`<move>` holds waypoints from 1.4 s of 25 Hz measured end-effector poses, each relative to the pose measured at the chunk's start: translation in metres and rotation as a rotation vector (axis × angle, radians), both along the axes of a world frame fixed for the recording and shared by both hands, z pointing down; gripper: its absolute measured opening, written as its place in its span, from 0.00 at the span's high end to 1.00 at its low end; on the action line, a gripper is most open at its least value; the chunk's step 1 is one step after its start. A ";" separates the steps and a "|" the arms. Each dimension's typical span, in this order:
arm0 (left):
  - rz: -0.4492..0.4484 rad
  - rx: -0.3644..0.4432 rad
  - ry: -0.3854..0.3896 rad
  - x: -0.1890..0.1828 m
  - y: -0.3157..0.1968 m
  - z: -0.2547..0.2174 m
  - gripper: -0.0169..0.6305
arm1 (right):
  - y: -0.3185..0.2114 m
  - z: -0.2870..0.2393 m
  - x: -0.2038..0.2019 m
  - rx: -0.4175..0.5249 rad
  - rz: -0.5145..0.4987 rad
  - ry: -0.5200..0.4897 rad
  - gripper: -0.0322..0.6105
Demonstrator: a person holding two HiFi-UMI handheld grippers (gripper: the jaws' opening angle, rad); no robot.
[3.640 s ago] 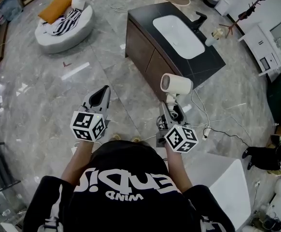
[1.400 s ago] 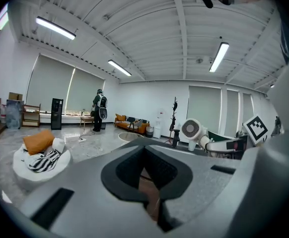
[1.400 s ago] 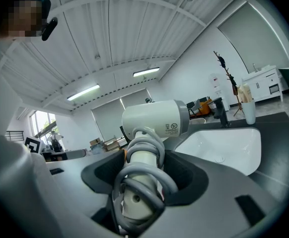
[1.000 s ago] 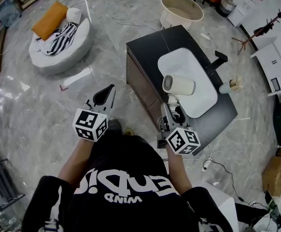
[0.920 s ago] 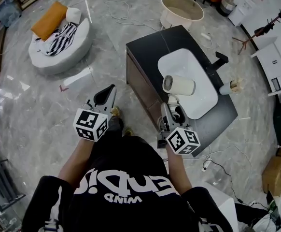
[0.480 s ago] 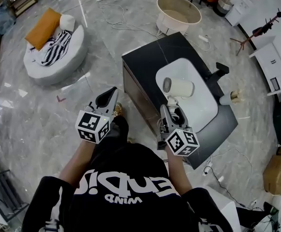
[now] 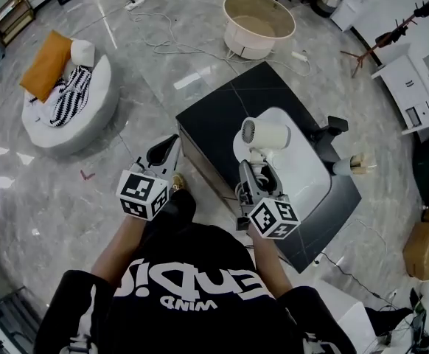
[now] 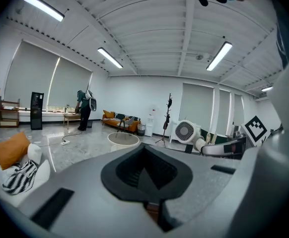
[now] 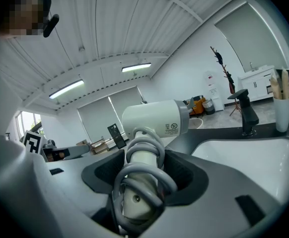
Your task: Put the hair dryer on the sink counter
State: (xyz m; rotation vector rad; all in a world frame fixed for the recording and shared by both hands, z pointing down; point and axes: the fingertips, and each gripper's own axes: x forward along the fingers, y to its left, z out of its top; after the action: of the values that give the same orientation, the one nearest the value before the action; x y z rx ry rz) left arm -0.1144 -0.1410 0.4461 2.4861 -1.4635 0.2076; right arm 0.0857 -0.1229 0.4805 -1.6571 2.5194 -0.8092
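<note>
A white hair dryer point(image 7: 264, 133) stands upright in my right gripper point(image 7: 255, 169), which is shut on its handle; the grey cord is coiled round that handle point(image 9: 142, 175). The dryer's barrel point(image 9: 154, 117) points left. It hangs over the near left edge of the white basin point(image 7: 294, 164) set in the black sink counter point(image 7: 218, 109). A black faucet point(image 7: 329, 129) and a cup of brushes point(image 7: 349, 166) stand at the counter's right side. My left gripper point(image 7: 164, 149) is shut on nothing, left of the counter's front.
On the marble floor lie a round beige tub point(image 7: 259, 15), a round white seat point(image 7: 63, 98) with an orange cushion, and loose cables point(image 7: 178, 46). A coat stand point(image 7: 391, 32) and white cabinet point(image 7: 413, 87) are at the right. A person point(image 8: 86, 108) stands far off.
The counter has come closer and now lies right under the right gripper. The dryer, still held, has gone from in front of the counter to over the basin's edge.
</note>
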 end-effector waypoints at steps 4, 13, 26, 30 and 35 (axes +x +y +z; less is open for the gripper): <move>0.050 -0.004 0.003 -0.004 -0.040 -0.004 0.96 | -0.030 -0.005 -0.010 -0.004 0.036 0.002 0.54; 0.165 0.000 -0.005 -0.006 -0.116 -0.008 0.96 | -0.087 -0.009 -0.018 -0.003 0.145 0.020 0.54; 0.213 -0.033 0.010 0.014 -0.163 0.004 0.96 | -0.130 -0.002 -0.003 -0.028 0.176 0.062 0.54; 0.215 -0.032 0.011 0.024 -0.171 0.003 0.96 | -0.145 0.006 0.003 -0.045 0.166 0.075 0.54; 0.222 -0.038 0.010 0.035 -0.180 0.006 0.96 | -0.164 0.023 0.008 -0.067 0.149 0.085 0.54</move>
State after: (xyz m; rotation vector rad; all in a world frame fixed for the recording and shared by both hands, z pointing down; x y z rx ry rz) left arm -0.0795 -0.3212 0.4522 2.6113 -1.1665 0.2604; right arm 0.0942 -0.2874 0.5037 -1.9121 2.4097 -0.8343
